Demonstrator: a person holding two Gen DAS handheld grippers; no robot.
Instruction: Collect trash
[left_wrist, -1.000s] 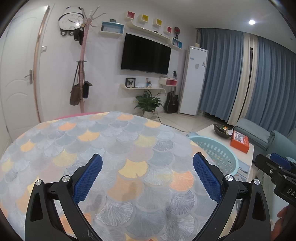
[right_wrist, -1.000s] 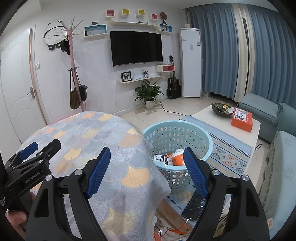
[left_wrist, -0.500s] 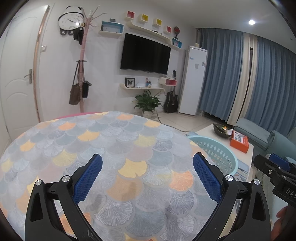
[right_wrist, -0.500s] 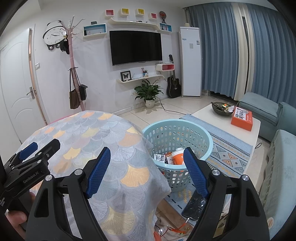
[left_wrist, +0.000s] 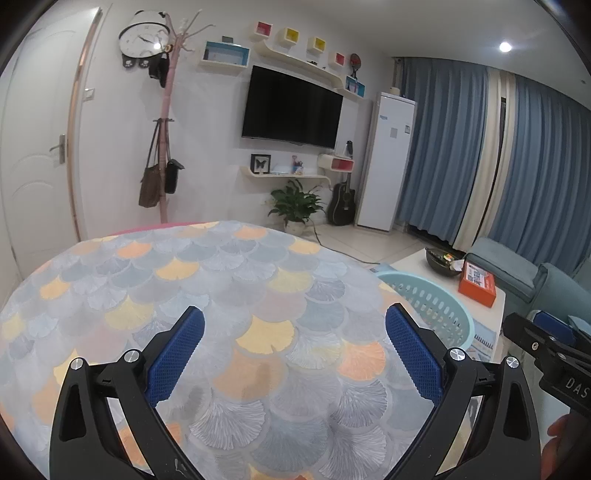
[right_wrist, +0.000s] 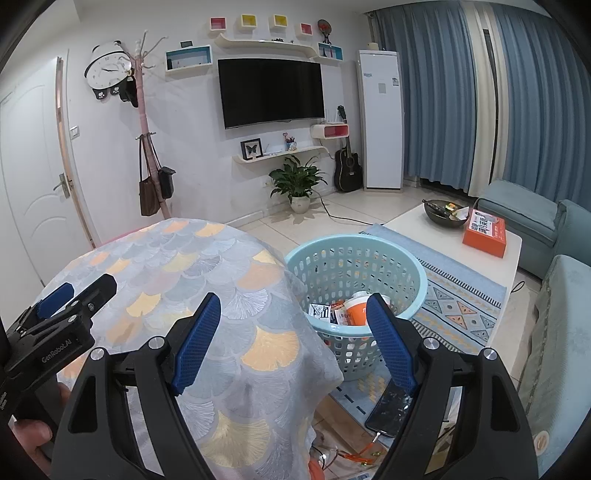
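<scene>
Two grippers: we hold one in each hand, both over the cloth-covered table.
Left gripper: our jaws stand spread wide with nothing between them; only the scale-patterned tablecloth lies beneath the blue pads.
Right gripper: our jaws are spread wide too, empty, hanging over the table's edge where the cloth drapes down.
Each from the other: in the right wrist view we see the left gripper at the lower left; in the left wrist view the right one shows at the right edge.
Phone: dark, lying on the floor below our right jaws, with a cable plugged into it.
Basket: light blue, perforated, standing on the floor just beside the table.
Trash: we see it inside the basket, an orange-and-white cup with a few small packets beside it.
Rug: patterned blue, under the basket.
Low white table: beyond the basket, carrying an orange box and a dark bowl.
Far wall: television, potted plant, guitar.
</scene>
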